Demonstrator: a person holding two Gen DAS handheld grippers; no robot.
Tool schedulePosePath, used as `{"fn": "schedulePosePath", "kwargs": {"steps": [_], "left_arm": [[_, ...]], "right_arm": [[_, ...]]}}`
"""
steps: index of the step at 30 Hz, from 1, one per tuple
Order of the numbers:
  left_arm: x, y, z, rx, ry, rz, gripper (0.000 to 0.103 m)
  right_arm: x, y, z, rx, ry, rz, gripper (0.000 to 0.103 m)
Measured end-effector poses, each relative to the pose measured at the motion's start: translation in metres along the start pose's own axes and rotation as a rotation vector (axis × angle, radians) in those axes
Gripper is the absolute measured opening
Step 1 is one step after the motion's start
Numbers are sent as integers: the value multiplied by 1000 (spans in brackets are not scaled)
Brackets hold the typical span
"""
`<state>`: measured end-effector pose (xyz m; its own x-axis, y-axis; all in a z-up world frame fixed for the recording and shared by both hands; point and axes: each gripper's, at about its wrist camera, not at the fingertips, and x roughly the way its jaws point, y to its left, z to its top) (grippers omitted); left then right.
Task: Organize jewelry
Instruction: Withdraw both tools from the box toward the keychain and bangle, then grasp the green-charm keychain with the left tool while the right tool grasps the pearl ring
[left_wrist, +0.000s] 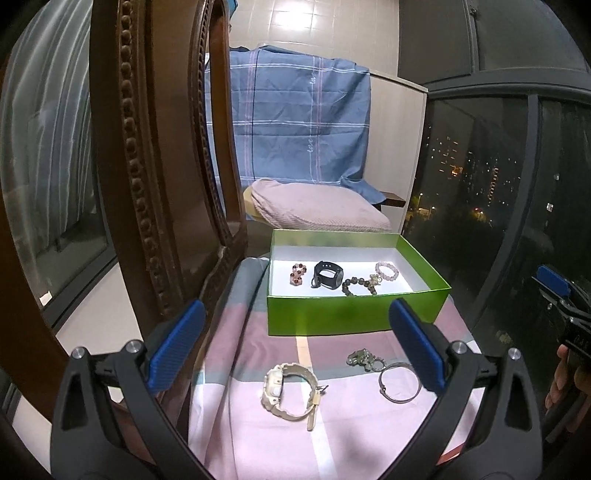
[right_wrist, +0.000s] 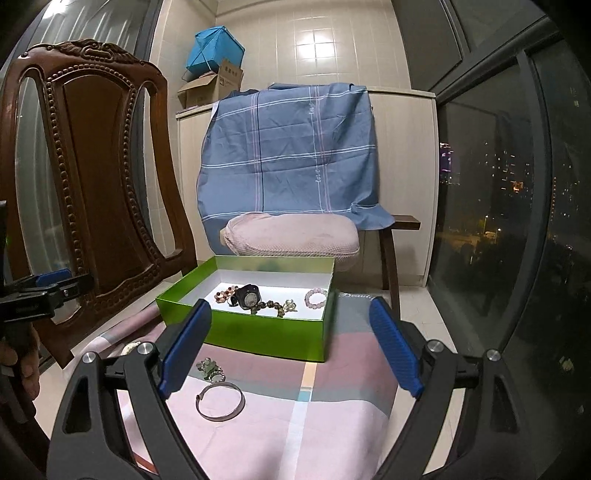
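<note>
While both grippers gape empty, carved chair (right_wrist: 92, 177) left of green box (right_wrist: 258, 334), window right.

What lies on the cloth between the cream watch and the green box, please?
Nothing: in the left wrist view the stretch of checked cloth between the cream watch and the green box is bare.

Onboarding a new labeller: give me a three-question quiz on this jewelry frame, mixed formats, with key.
1. True or false: the beige plastic watch lies inside the green cardboard box.
2. Which piece lies nearest the right gripper? A) thin silver bangle B) pink bead bracelet C) black watch
3. Fill in: the left gripper is ____, holding nothing.

Key: 1 false; 2 A; 3 open.
</note>
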<state>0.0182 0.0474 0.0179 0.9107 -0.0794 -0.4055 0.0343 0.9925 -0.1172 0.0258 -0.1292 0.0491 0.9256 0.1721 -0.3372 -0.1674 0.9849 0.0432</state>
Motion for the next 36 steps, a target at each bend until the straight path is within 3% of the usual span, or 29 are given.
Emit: {"fn": "schedulePosePath", "kwargs": {"steps": [8,15,18,21,23,25,29,36], "left_arm": [[3,-1,2,2,0,3,99],[6,1,3,1,7,2,99],[10,3,3,-6,26,-10,99],[31,0,-3,-4,111,-43,95],[56,-9,-11,17,206,-75,76],[83,-23,-20,38,293,-97,67],[115,-54,-34,116,356,-105,61],[158,-84,-58,144,501,-106,46]], "right_arm": [[16,9,-4,-5,66,41,85],[87,57,-23,-145,331,146,85],[110,71,-35,-200,410,125,85],[118,59,-33,-136,432,80,85],[113,43,-24,-52,404,55,85],[108,25,-18,20,381,33,85],[102,-1,-23,100,403,5,85],[96,-1,-25,82,413,30,85]]}}
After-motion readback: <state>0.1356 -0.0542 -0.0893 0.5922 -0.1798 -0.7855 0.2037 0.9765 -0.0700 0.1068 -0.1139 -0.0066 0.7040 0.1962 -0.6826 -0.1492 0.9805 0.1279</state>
